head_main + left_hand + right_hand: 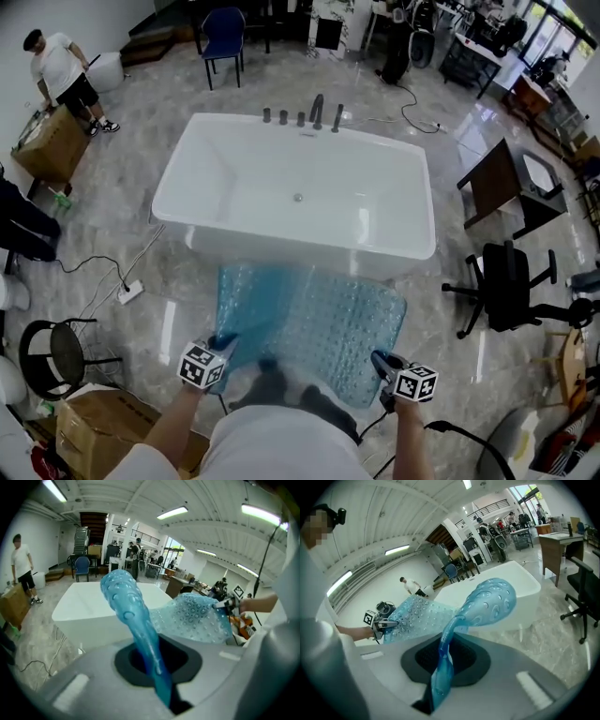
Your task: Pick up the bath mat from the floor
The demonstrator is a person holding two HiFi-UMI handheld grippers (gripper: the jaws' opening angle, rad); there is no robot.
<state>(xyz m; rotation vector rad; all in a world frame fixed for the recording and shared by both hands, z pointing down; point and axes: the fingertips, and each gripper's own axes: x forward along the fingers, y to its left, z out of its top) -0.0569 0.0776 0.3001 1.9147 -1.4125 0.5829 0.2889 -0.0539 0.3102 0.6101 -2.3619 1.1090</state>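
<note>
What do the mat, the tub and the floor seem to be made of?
The mat looks like soft translucent blue vinyl or rubber: it folds and sags where held, with glossy bubble-like bumps. The tub seems acrylic or enamel, smooth glossy white. The floor looks like polished grey veined stone or tile, mirroring lights; which, I cannot tell.

No text, label, brand or number is legible anywhere.
</note>
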